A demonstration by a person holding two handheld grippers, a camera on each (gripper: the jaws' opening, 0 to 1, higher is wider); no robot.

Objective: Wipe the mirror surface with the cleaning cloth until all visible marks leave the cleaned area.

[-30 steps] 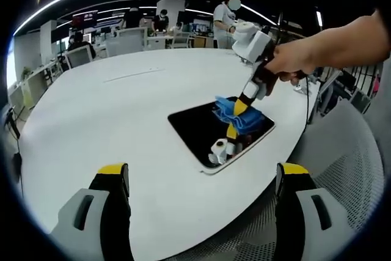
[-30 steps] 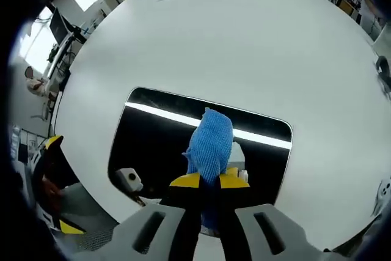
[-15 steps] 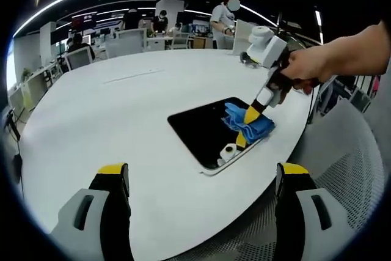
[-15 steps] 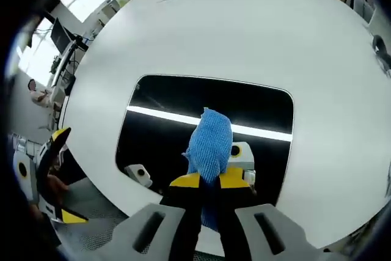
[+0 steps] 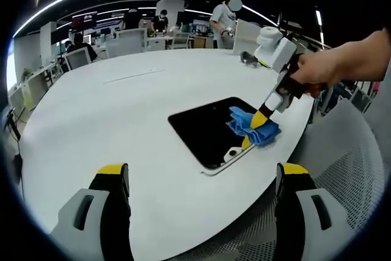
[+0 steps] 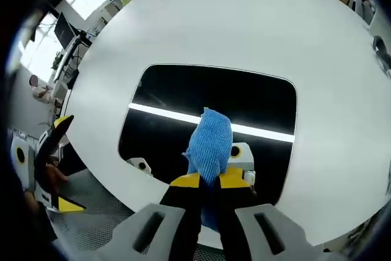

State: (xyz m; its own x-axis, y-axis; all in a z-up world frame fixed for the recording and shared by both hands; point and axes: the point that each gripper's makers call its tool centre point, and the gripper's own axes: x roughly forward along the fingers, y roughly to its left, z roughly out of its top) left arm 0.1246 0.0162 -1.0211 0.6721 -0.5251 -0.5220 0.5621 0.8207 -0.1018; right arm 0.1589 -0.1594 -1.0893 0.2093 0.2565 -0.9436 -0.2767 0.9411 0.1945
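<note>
Sliding toward the near edge of the white oval counter (image 5: 91, 120), the right gripper (image 5: 261, 118) is dragging the bunched blue cleaning cloth (image 5: 252, 128) further across the dark rectangular mirror (image 5: 204, 129) than it was a second ago; the cloth is now sitting at the mirror's corner closest to that edge, where before it was lying nearer the middle of the glass. From the right gripper view, the right gripper (image 6: 209, 183) is clamping its yellow-tipped jaws together on the cloth (image 6: 210, 145), which is pressing down onto the mirror (image 6: 183, 99). The left gripper (image 5: 201, 178) is hovering with its jaws spread wide and holding nothing, well short of the mirror, over the counter's near edge; it is staying where it was.

By my judgement the wiping is well under way. The glass is reflecting ceiling lights and the gripper itself, and no smear is showing clearly, though small marks would be too faint to tell here. Remaining work is probably checking the far side of the mirror and lifting the cloth away.
</note>
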